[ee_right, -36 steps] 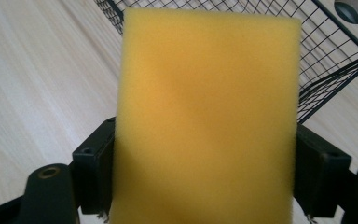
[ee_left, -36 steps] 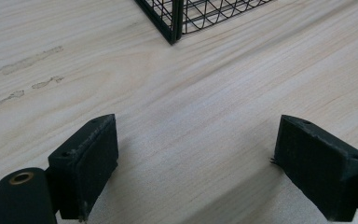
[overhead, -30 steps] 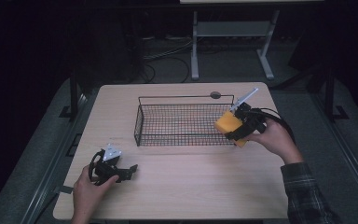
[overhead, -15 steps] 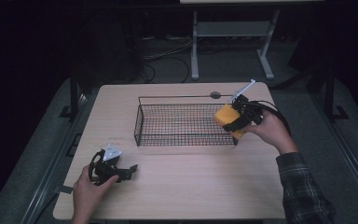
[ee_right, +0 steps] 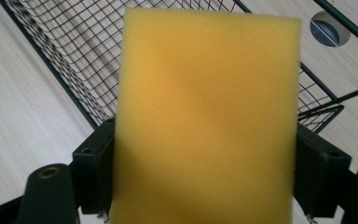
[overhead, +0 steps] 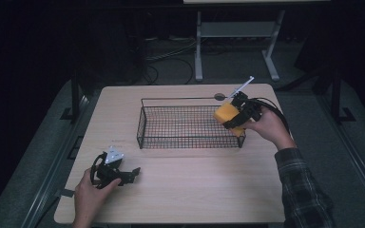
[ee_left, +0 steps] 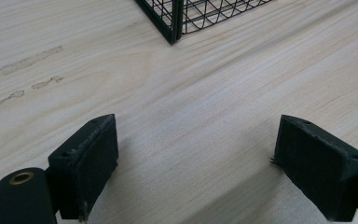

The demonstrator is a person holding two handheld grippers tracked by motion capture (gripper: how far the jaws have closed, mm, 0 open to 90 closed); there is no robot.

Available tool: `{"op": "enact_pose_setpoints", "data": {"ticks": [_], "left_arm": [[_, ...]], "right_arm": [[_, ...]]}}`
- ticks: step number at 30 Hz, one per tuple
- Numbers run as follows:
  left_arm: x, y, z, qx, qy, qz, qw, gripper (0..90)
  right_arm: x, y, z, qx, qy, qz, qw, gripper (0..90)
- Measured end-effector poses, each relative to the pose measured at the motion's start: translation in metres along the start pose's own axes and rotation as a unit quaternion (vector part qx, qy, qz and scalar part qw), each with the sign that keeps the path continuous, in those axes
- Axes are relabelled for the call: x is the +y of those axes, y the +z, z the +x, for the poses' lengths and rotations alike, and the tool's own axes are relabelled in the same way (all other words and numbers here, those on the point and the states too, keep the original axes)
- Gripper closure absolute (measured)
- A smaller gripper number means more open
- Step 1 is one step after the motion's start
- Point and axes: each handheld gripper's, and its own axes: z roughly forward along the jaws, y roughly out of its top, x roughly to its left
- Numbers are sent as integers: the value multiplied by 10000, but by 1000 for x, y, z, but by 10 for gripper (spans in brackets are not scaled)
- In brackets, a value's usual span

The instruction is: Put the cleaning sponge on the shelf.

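High view shows a light wooden bench (overhead: 190, 190) with a black wire basket (overhead: 171, 142) standing on its far half. The right claw (overhead: 232, 119) is held by the person's right hand (overhead: 266, 126) at the right end of the basket, above the corner nearest to the person. It grips a yellow sponge (overhead: 228, 114) between its two jaws. The sponge is in the air, tilted, and it hangs over the basket's right rim, partly above the inside of the basket. It does not lie on the basket floor.

In the right gripper view the sponge (ee_right: 205, 121) stands upright between the two black jaws, and both pads press on its sides, so the claw is closed on it at a rather wide opening. Behind the sponge I see the wire mesh of the basket (ee_right: 65, 51) and, at the upper right, a round grey cap (ee_right: 328, 28) set in the bench top.

The left claw (overhead: 123, 175) rests low on the near left part of the bench, held by the left hand (overhead: 91, 194), well apart from the basket. In the left gripper view its jaws stand wide open with only bare wood (ee_left: 191, 116) between them, and one corner of the basket (ee_left: 172, 23) is seen at the top.
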Motion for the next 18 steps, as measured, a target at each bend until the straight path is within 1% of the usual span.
{"op": "enact_pose_setpoints", "data": {"ticks": [10,12,14,18], "left_arm": [[0,0,0,-1,0,0,10000,127],[0,0,0,-1,0,0,10000,127],[0,0,0,0,1,0,10000,127],[0,0,0,0,0,0,10000,127]], "right_arm": [[15,16,-6,-5,-26,90,10000,222],[17,18,-6,16,3,88,10000,222],[20,24,-5,-31,-48,146,9999,221],[22,30,-5,-33,-53,117,9999,221]]}}
